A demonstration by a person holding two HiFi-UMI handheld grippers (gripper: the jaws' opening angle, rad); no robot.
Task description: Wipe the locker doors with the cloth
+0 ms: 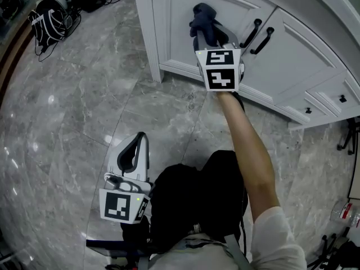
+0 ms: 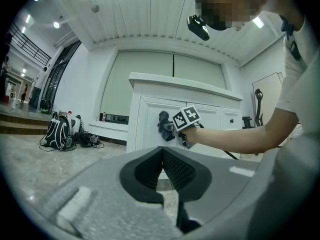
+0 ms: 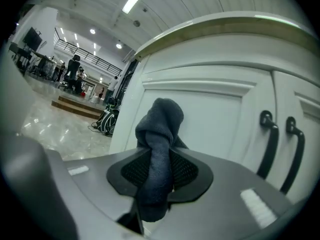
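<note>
A dark blue cloth (image 1: 203,17) is bunched between the jaws of my right gripper (image 1: 209,31), which is shut on it. The cloth rests against the upper part of the white locker door (image 1: 177,7), left of its two black handles (image 1: 251,34). In the right gripper view the cloth (image 3: 159,144) stands up between the pads, with the door panel (image 3: 220,129) right behind it. My left gripper (image 1: 135,151) hangs low over the floor, away from the locker, jaws together and nothing held. From the left gripper view I see the cloth (image 2: 164,125) on the door.
A black backpack (image 1: 50,18) and cables lie on the marble floor at the far left. Right of the doors are small drawers (image 1: 337,100) and a black stand's legs (image 1: 349,136). A bottle (image 1: 344,211) lies at the right edge.
</note>
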